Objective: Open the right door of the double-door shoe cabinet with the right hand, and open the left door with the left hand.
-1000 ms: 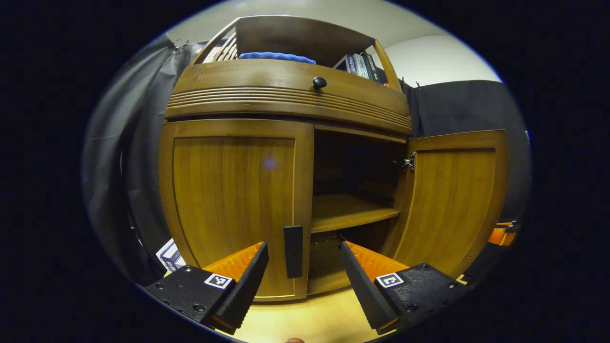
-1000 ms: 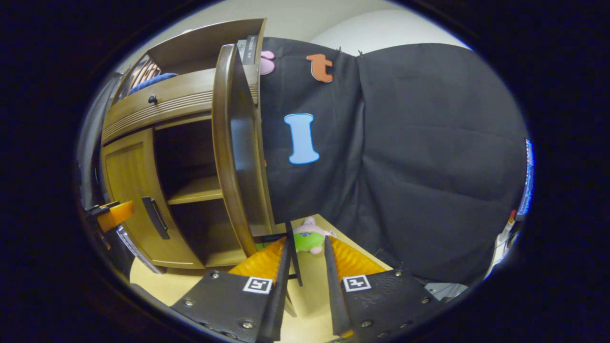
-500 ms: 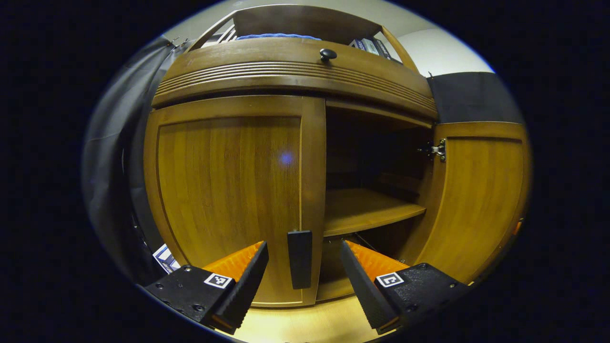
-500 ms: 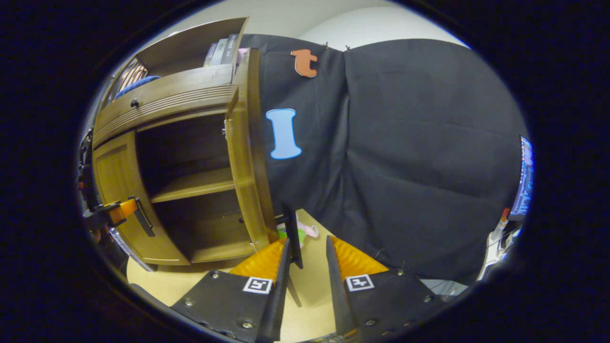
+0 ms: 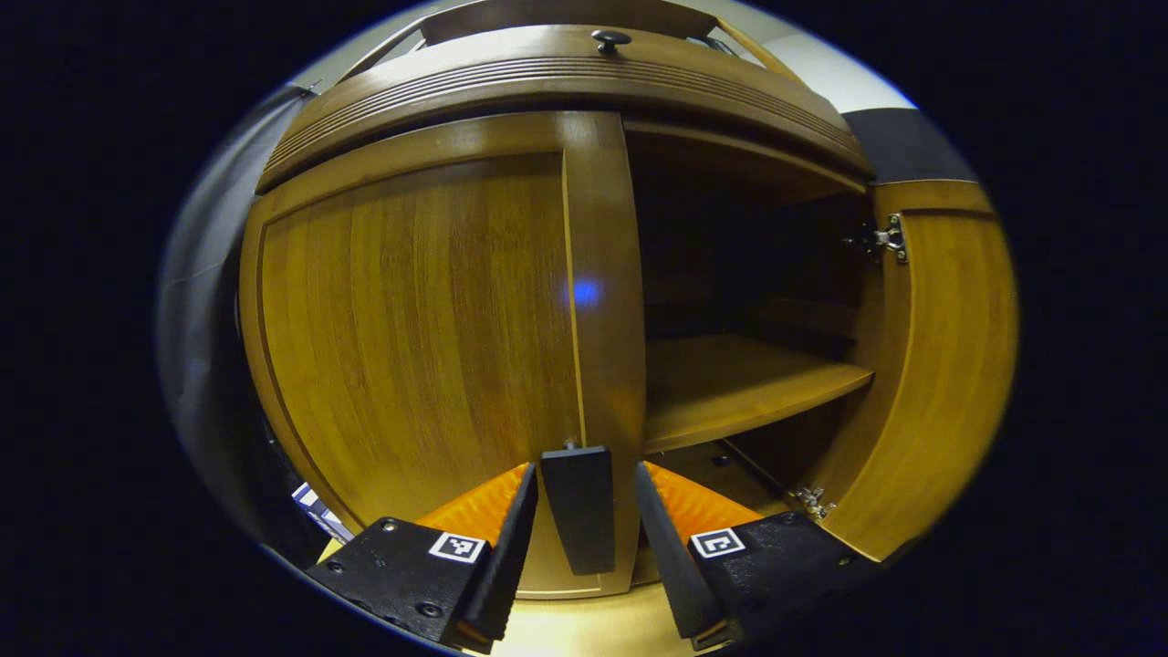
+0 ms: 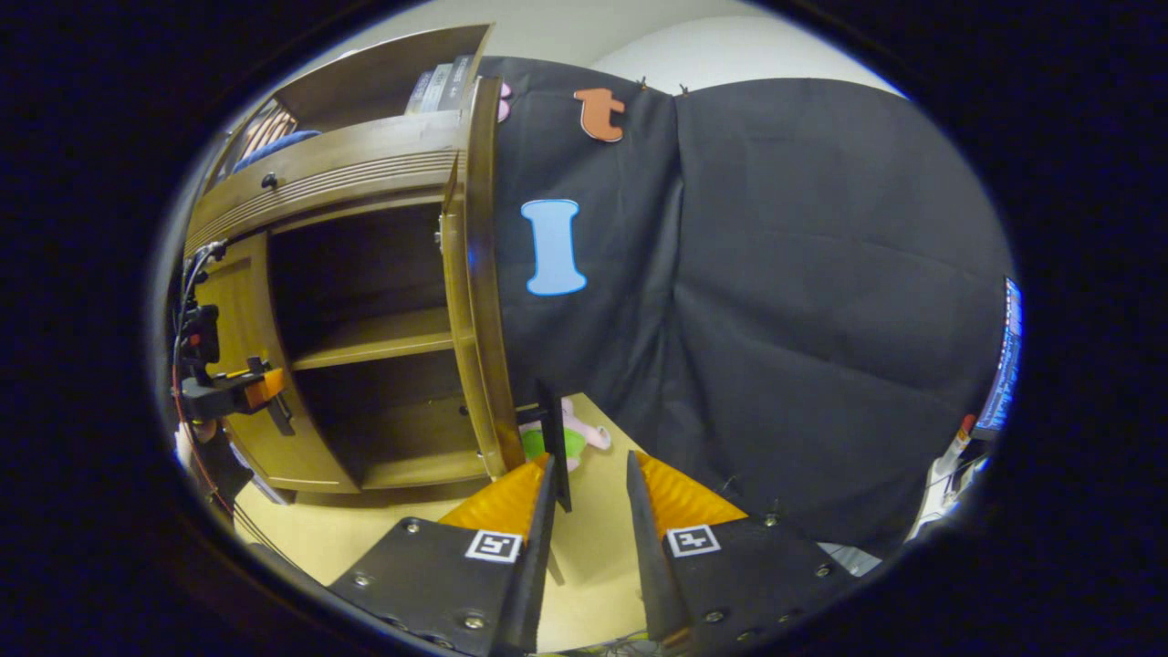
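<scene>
Two doors tell the story on this shoe cabinet [image 5: 566,82]: the left door [image 5: 411,338] sits closed while the right door [image 5: 949,365] stands swung wide, its hinge [image 5: 883,239] and the inner shelf [image 5: 730,383] exposed in the left gripper view. That view puts the left claw [image 5: 577,538] low at the left door's dark handle [image 5: 578,506], fingers set apart on either side of it with a sliver of gap each way, not pressing. The right gripper view gives the other side: the left claw [image 6: 246,391] far off at the cabinet front, the right door [image 6: 479,274] seen edge-on, and the right claw [image 6: 589,538] with its fingers apart beside that door's black handle [image 6: 555,447], the handle lying against the left finger [image 6: 534,547] only. Behind it a small plush toy [image 6: 566,438] lies on the floor [image 6: 365,538].
</scene>
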Demonstrator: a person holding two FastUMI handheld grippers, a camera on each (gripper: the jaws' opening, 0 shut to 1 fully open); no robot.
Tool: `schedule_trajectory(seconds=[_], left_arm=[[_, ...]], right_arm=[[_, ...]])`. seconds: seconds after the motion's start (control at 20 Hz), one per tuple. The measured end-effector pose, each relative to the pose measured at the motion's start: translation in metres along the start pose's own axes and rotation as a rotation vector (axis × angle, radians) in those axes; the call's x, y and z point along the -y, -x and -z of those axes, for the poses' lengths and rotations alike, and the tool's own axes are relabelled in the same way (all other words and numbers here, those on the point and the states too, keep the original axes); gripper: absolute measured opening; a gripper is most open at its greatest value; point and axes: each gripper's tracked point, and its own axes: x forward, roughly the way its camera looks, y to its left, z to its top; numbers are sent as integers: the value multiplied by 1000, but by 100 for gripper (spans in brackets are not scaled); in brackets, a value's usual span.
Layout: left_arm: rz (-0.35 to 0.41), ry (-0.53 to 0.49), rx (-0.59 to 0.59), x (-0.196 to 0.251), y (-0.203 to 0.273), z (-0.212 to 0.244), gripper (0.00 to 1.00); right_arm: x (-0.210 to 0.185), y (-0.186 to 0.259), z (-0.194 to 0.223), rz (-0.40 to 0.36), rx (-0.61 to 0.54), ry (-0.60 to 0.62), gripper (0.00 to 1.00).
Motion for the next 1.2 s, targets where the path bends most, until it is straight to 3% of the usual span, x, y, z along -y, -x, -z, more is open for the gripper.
schedule_trajectory(seconds=[0.15,0.3,1.2], left_arm=[[-17,9,-6,-3,-2,3,63],[-4,17,-19,2,-4,5,37],[4,63,-44,-3,56,15,31]], right_arm=[[6,-1,4,-2,-6,-24,43],[9,-2,2,-10,5,-57,44],[10,28,13,-53,8,-102,44]])
